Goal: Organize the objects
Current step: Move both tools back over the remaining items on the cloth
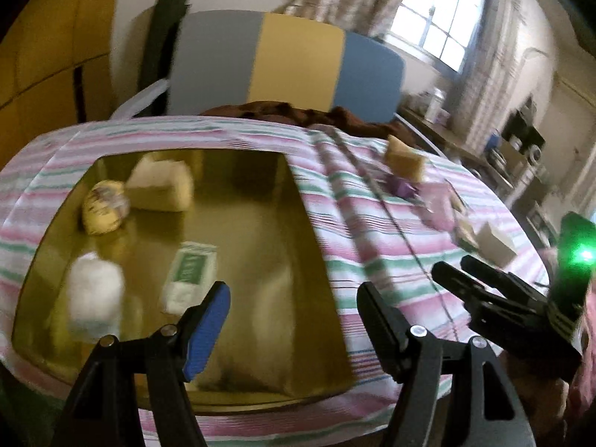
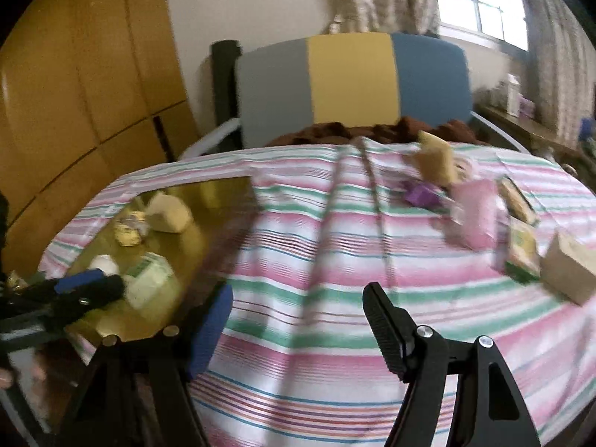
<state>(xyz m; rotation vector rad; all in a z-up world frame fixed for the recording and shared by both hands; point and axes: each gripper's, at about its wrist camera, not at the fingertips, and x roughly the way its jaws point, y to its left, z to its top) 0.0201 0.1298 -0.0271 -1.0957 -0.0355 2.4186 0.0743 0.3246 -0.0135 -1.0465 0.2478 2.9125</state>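
A gold tray [image 1: 260, 223] lies on the striped cloth and holds a pale yellow wedge [image 1: 160, 186], a crumpled yellow-white ball [image 1: 104, 206], a white fluffy lump [image 1: 95, 298] and a green-and-white packet [image 1: 192, 272]. My left gripper [image 1: 294, 290] hangs open over the tray's near right part with nothing between its fingers. My right gripper [image 2: 298, 294] is open and empty above bare cloth, right of the tray [image 2: 208, 223]. Loose to the right lie a yellow sponge [image 2: 436, 164], a purple wrapper [image 2: 421, 193], a pink packet [image 2: 476, 216], a green-yellow packet [image 2: 523, 249] and a tan box [image 2: 570, 272].
The striped cloth [image 2: 316, 260] covers a round-edged surface, and a dark thin line runs across its middle. Behind it stand a grey, yellow and blue headboard [image 2: 350, 78] and a brown blanket [image 2: 372, 128]. Wooden cupboards [image 2: 74, 93] are at the left, a cluttered shelf [image 1: 514, 141] at the right.
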